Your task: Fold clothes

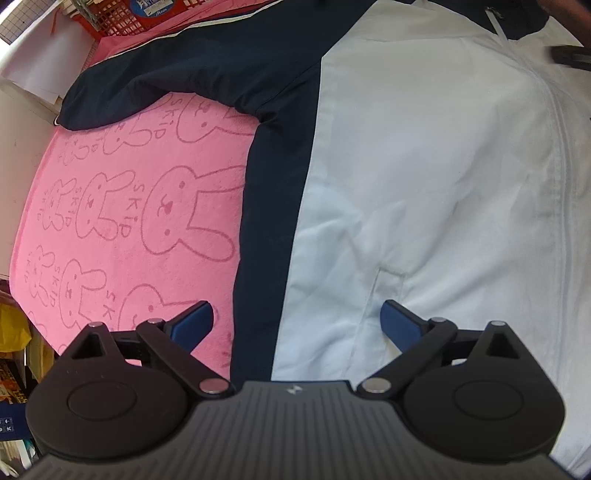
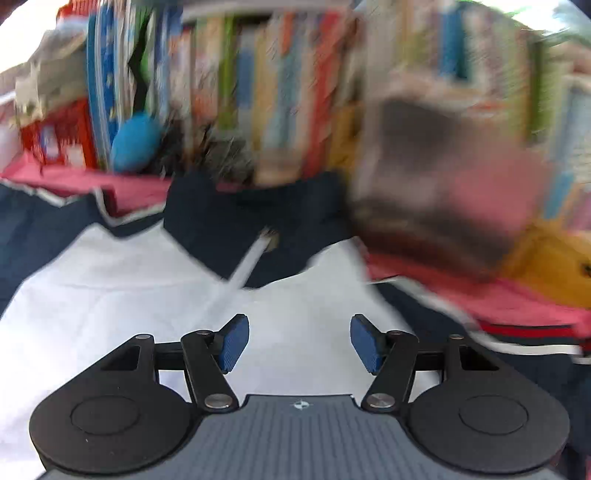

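Note:
A white and navy zip jacket (image 1: 424,166) lies spread flat on a pink rabbit-print towel (image 1: 122,206). Its navy sleeve (image 1: 177,81) stretches toward the left. My left gripper (image 1: 297,321) is open and empty, hovering over the jacket's lower hem where the navy side panel meets the white front. My right gripper (image 2: 299,341) is open and empty above the white chest of the jacket (image 2: 129,288), below the navy collar (image 2: 236,218) and zipper (image 2: 247,266). The right wrist view is motion-blurred.
A red plastic basket (image 1: 122,18) stands beyond the towel's far edge. A bookshelf of colourful books (image 2: 295,92) rises behind the jacket. A blue ball (image 2: 135,142) and a blurred dark object (image 2: 436,192) sit near the collar. A yellow thing (image 2: 554,266) is at the right.

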`<state>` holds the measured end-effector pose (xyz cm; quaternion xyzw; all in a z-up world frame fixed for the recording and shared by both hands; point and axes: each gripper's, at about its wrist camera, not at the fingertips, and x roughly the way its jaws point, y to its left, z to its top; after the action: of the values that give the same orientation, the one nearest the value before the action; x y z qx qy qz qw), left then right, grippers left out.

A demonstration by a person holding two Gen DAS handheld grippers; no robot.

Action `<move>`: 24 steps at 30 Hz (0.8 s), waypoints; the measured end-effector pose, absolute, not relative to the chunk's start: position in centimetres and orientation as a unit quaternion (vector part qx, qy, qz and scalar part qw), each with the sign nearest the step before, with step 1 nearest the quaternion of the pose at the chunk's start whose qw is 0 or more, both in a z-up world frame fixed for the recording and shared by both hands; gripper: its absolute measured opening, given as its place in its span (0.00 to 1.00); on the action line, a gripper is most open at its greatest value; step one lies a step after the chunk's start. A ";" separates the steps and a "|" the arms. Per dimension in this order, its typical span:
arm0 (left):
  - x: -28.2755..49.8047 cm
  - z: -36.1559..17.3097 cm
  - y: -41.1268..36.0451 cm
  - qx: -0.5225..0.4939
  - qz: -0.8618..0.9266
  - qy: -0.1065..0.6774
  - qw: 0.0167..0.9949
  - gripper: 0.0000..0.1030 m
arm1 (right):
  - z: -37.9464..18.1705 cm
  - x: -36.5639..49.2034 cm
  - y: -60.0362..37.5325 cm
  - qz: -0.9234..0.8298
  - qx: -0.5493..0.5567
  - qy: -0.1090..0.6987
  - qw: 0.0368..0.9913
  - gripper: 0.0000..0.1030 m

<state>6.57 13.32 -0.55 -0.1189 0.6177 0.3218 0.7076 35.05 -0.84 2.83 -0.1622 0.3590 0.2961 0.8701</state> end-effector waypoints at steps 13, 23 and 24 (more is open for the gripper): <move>3.7 -1.2 14.9 -0.173 0.292 0.607 0.719 1.00 | 3.5 29.3 0.8 0.313 -0.090 0.408 0.853 0.55; 3.1 -1.3 15.0 -0.172 0.257 0.593 0.744 1.00 | 1.4 35.3 9.6 0.276 -0.132 0.372 0.877 0.65; 3.0 -1.3 15.2 -0.172 0.255 0.595 0.742 1.00 | 1.9 35.8 10.1 0.276 -0.131 0.376 0.875 0.59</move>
<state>3.00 15.17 -1.30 -0.1720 0.5954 0.2550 0.7422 35.81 10.08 1.94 -0.1308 0.3758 0.2762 0.8749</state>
